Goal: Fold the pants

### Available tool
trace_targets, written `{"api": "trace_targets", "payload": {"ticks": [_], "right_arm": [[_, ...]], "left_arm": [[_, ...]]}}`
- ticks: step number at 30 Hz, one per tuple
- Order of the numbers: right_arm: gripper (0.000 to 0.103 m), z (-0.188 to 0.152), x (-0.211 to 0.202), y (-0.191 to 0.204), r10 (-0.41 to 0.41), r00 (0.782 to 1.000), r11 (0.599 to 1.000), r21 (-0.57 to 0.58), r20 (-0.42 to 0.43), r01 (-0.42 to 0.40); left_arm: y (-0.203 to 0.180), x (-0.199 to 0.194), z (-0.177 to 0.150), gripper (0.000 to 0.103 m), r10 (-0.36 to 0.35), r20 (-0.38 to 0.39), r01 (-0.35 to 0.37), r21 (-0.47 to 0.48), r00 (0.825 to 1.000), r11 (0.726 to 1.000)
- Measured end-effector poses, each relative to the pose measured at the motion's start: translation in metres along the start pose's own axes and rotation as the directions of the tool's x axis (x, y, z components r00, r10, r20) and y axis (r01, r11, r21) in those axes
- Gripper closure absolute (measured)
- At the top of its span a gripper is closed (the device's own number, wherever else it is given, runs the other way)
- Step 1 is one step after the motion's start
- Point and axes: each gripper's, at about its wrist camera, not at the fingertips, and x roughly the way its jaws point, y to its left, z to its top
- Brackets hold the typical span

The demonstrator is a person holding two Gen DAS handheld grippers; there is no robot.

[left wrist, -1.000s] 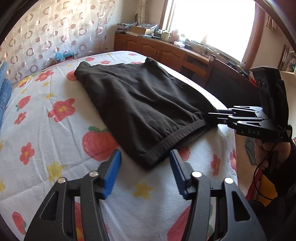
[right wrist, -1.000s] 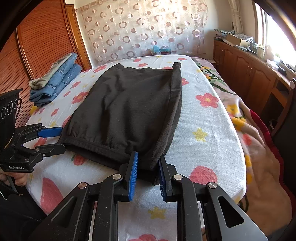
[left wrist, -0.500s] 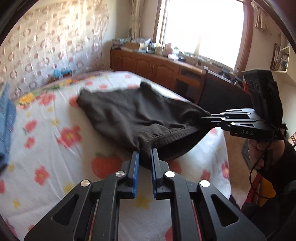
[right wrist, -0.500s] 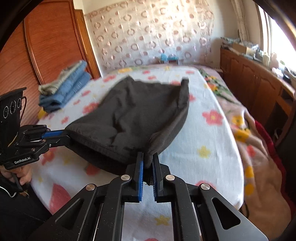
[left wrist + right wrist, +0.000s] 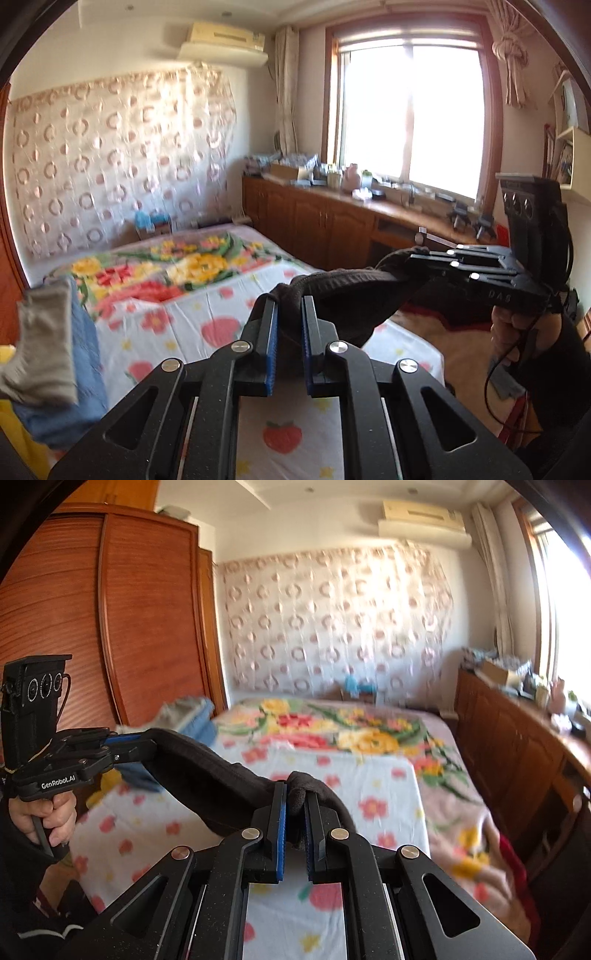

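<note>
1. Both grippers have risen, lifting the dark soft knit pants point(image 5: 343, 299) off the floral-sheeted bed point(image 5: 221, 317).
2. Left gripper point(image 5: 289, 314) and right gripper point(image 5: 294, 805) each clamp a hem corner; the limp, light cloth sags between.
3. Open bed lies toward 12 o'clock; folded blue jeans point(image 5: 85, 354) sit at 9.

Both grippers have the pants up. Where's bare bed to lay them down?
Bare strawberry-print sheet runs between the floral blanket at the far end and the near edge. The folded blue jeans stack crowds the wardrobe side. The black pants hang over the near part.
</note>
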Motion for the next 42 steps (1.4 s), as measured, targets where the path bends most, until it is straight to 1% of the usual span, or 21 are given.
{"api": "trace_targets", "payload": {"ticks": [2,4,8,11,13,15,18,20,23,25,27,28,29,31,34,36,38,40,42], "right_arm": [[0.095,0.011,-0.006,0.008,-0.004,1.000,1.000,-0.013,0.027,0.005],[0.095,0.018,-0.010,0.016,0.012,0.999,1.000,-0.016,0.052,-0.011],[0.095,0.027,-0.004,0.027,0.037,0.997,0.999,-0.032,0.066,-0.035],[0.095,0.033,0.020,0.026,0.047,0.998,0.998,-0.053,0.048,-0.044],[0.095,0.036,0.041,0.015,0.047,0.998,0.997,-0.061,0.032,-0.045],[0.095,0.052,0.070,0.005,0.043,0.999,0.997,-0.063,0.030,-0.041],[0.096,0.084,0.099,-0.002,0.004,0.997,0.998,-0.070,0.080,0.001],[0.096,0.103,0.110,-0.005,0.002,0.994,0.998,-0.057,0.113,0.004],[0.096,0.112,0.119,-0.003,-0.013,0.991,0.997,-0.071,0.131,0.023],[0.096,0.100,0.127,0.000,-0.009,0.995,0.997,-0.077,0.099,0.017],[0.096,0.079,0.141,0.004,-0.003,1.000,0.997,-0.076,0.031,0.006],[0.096,0.064,0.147,0.006,0.007,1.000,0.997,-0.074,-0.016,-0.008],[0.096,0.052,0.153,0.009,0.013,0.999,0.997,-0.075,-0.052,-0.016],[0.096,0.024,0.158,0.015,0.038,0.992,0.997,-0.067,-0.122,-0.047],[0.096,-0.017,0.159,0.027,0.072,0.973,0.995,-0.049,-0.220,-0.085],[0.096,-0.030,0.157,0.032,0.086,0.964,0.994,-0.044,-0.253,-0.101],[0.096,-0.040,0.152,0.037,0.097,0.958,0.993,-0.036,-0.271,-0.111],[0.096,-0.038,0.150,0.037,0.102,0.955,0.993,-0.034,-0.280,-0.116],[0.096,-0.038,0.146,0.035,0.112,0.951,0.992,-0.026,-0.288,-0.124]], "left_arm": [[0.002,-0.006,0.009,0.091,0.008,0.023,-0.008,0.005,1.000,1.000],[0.004,-0.010,0.016,0.091,0.021,0.044,-0.022,0.015,0.999,1.000],[0.020,-0.004,0.019,0.091,0.071,0.050,-0.071,0.012,0.996,0.997],[0.045,0.015,0.016,0.091,0.119,0.034,-0.119,0.002,0.992,0.993],[0.067,0.031,0.021,0.091,0.150,0.023,-0.150,-0.014,0.988,0.989],[0.082,0.043,0.031,0.091,0.189,0.027,-0.188,-0.015,0.982,0.982],[0.104,0.052,0.054,0.091,0.237,0.065,-0.236,-0.019,0.969,0.972],[0.111,0.053,0.064,0.091,0.251,0.084,-0.250,-0.016,0.964,0.968],[0.115,0.054,0.058,0.091,0.264,0.077,-0.264,-0.016,0.961,0.965],[0.113,0.059,0.038,0.091,0.278,0.036,-0.279,0.018,0.960,0.960],[0.109,0.064,0.014,0.091,0.287,-0.029,-0.286,0.041,0.957,0.957],[0.107,0.065,-0.006,0.091,0.281,-0.069,-0.279,0.042,0.957,0.959],[0.106,0.065,-0.015,0.091,0.275,-0.091,-0.272,0.038,0.957,0.961],[0.101,0.062,-0.047,0.091,0.262,-0.151,-0.263,0.019,0.953,0.965],[0.092,0.058,-0.085,0.091,0.232,-0.219,-0.242,-0.022,0.948,0.970],[0.085,0.054,-0.099,0.091,0.231,-0.231,-0.245,-0.033,0.945,0.969],[0.078,0.049,-0.112,0.091,0.214,-0.244,-0.234,-0.059,0.946,0.970],[0.073,0.048,-0.119,0.091,0.217,-0.255,-0.240,-0.061,0.942,0.969],[0.074,0.047,-0.122,0.091,0.203,-0.255,-0.229,-0.079,0.945,0.970]]}}
